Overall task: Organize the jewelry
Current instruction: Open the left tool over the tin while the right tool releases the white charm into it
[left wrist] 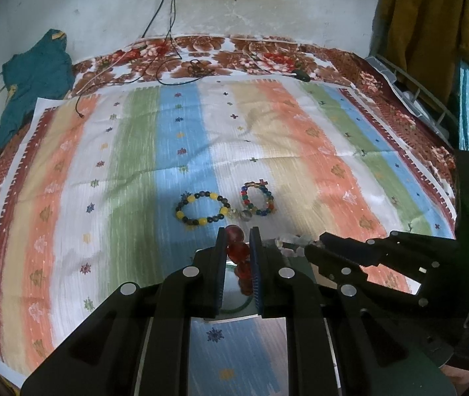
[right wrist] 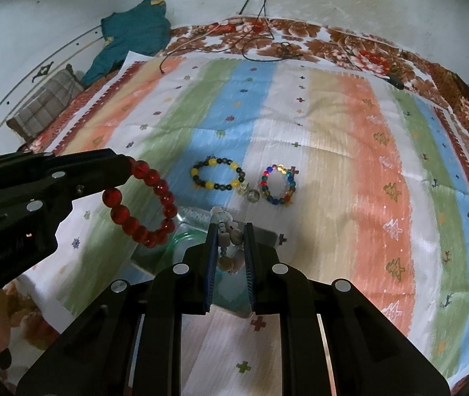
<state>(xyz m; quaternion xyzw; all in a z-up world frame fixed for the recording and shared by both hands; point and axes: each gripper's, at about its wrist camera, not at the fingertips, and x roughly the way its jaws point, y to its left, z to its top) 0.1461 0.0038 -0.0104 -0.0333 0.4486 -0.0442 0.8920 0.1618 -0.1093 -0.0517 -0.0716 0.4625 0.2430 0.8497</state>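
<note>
Your left tool (left wrist: 238, 247) clenches the red bracelet (right wrist: 142, 204), right tool (right wrist: 229, 241) the pale bracelet (right wrist: 231, 231); both laid bracelets (left wrist: 201, 208) lie just ahead on the bed (left wrist: 300, 138).

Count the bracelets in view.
4. Red bracelet held in the left gripper; pale bracelet in the right gripper; yellow-black bracelet and multicolour bracelet side by side on the cloth. More may be hidden below the grippers.

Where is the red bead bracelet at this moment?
The red bead bracelet hangs from the shut left gripper, at the left of the right wrist view, above the striped cloth and left of the yellow-and-black bracelet.
</note>
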